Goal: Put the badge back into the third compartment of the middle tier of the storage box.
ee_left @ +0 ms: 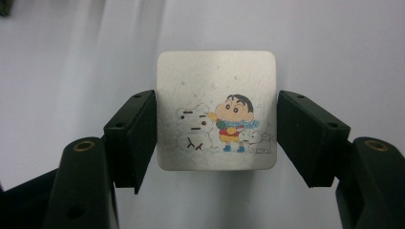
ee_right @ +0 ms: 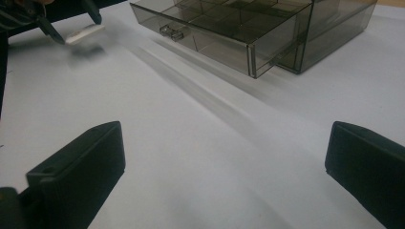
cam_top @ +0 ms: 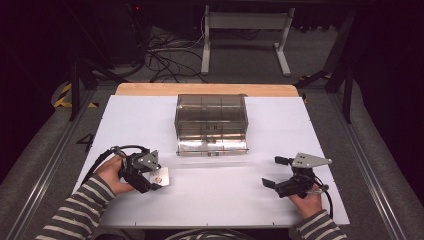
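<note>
We see the left gripper point(cam_top: 159, 176) low at the table's point(cam_top: 220, 200) front left, jaws clamped on a square tile point(ee_left: 216, 110) by its two side edges. The tile is pale and metallic, printed with a cartoon boy beside a snowman; it is held just above the white surface. Our right gripper point(cam_top: 272, 172) sits at front right, jaws spread wide with nothing between them, pointing toward the table's middle. A smoky clear drawer box point(cam_top: 211, 117) stands at centre rear, its lower drawer point(cam_top: 212, 145) pulled out toward us, dividers visible inside.
</note>
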### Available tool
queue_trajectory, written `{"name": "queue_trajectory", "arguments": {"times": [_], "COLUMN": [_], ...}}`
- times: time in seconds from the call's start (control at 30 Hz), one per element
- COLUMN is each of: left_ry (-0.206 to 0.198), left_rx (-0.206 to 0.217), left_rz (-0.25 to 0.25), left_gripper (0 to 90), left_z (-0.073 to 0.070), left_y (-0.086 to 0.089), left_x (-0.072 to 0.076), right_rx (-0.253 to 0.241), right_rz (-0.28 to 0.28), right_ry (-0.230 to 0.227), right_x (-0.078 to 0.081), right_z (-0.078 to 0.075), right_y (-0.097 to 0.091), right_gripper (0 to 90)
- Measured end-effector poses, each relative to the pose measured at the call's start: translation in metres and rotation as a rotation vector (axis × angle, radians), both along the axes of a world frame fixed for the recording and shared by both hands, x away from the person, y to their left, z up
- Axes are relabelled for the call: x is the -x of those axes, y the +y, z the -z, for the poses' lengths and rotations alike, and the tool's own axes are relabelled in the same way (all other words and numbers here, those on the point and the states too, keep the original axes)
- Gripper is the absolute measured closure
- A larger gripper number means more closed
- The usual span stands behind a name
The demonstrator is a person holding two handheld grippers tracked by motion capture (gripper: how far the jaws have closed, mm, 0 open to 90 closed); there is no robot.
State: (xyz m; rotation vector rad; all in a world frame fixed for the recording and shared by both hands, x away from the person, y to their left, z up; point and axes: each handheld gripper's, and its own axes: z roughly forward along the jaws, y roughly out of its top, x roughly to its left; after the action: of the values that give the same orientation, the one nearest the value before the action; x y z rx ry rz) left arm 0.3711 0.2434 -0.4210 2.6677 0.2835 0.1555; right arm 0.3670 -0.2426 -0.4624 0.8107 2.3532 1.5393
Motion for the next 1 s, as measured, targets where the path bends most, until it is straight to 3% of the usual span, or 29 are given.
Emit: {"name": "queue_trajectory", "arguments": {"times": [0.73,1.0], "left_ry": [-0.090,-0.089], "left_rx": [0.126,0.155], "left_rz": [-0.017,-0.027], "left_gripper": [33.5,33.5], "left_z": [-0.041,-0.052], "left_y": [-0.024,-0.032], "left_x": [-0.012,-0.020], "right_rx": [0.014,0.044], "right_rz": [0.000,-0.016], "right_ry": [0.002,0.012], "right_x": [0.000,0.001], "right_z": [0.001,0.002], "right_y": [0.002,0.006], "right_gripper": [0.6,2.0]}}
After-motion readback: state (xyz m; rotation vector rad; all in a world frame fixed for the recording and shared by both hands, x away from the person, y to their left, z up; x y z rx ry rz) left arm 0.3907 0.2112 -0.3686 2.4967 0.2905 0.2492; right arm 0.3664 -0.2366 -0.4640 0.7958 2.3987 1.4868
